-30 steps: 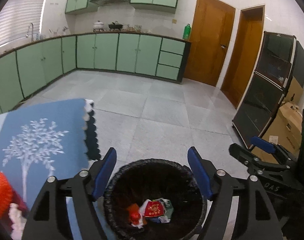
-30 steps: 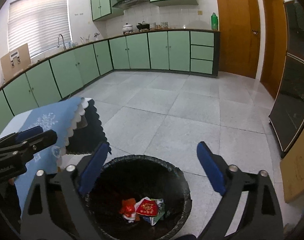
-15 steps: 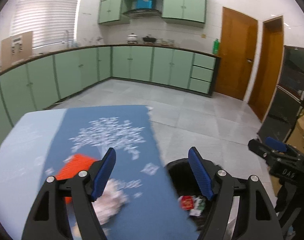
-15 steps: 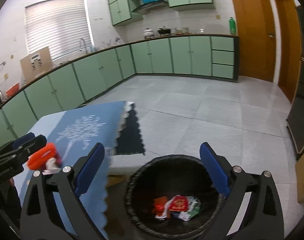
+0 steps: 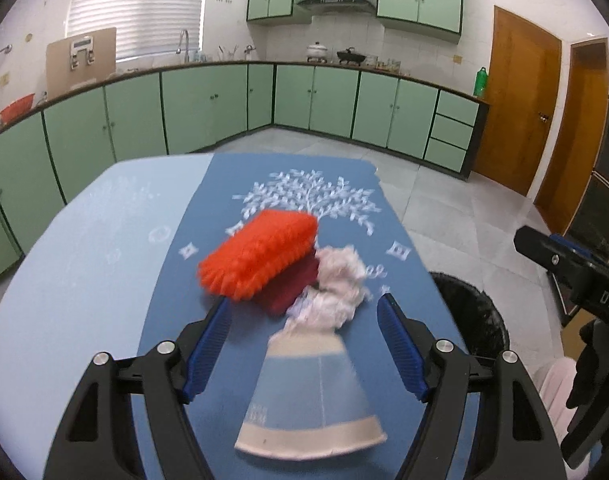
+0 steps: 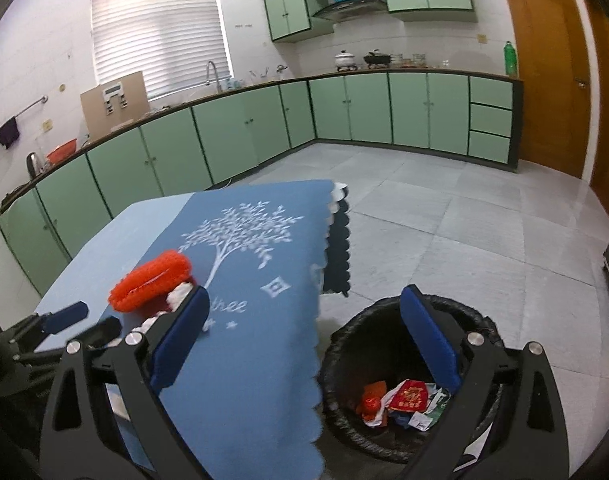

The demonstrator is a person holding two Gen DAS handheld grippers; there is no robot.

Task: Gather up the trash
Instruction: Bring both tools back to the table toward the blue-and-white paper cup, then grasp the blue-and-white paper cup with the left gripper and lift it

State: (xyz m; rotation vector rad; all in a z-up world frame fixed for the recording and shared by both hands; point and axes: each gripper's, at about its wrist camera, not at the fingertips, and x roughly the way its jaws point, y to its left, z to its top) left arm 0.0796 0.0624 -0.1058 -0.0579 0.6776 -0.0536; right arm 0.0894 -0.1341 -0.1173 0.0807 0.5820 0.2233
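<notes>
The landmark for all positions is the desk [image 5: 84,280], covered by a blue cloth [image 5: 208,240] printed with a white tree.

Left gripper [image 5: 304,344]: jaws spread wide, holding nothing. It hangs above the near part of the desk. A paper cup [image 5: 312,392] lies on its side on the cloth between and below the two fingers; its rim faces the camera and its base points away. No contact between cup and fingers is visible.

Just beyond the cup's base, a wad of crumpled white tissue [image 5: 336,284] rests on the cloth. It touches a dark red item [image 5: 292,284] on its left, whose nature cannot be determined. An orange bristled brush [image 5: 260,256] lies on top of the dark red item, tilted, nearer the desk centre.

Right gripper [image 6: 304,344]: jaws spread wide, holding nothing. It hangs off the desk's right edge, over the gap between the hanging scalloped cloth edge and the bin.

A black-lined trash bin [image 6: 344,352] stands on the floor just beside the desk's right edge. It contains a red packet [image 6: 408,396], an orange wrapper [image 6: 372,398] and further paper scraps.

Beyond the desk, grey floor tiles [image 6: 444,232] extend to green base cabinets [image 5: 320,100] along the far walls. A green bottle [image 6: 509,58] stands at the cabinet run's right end, near a brown door [image 5: 520,100]
</notes>
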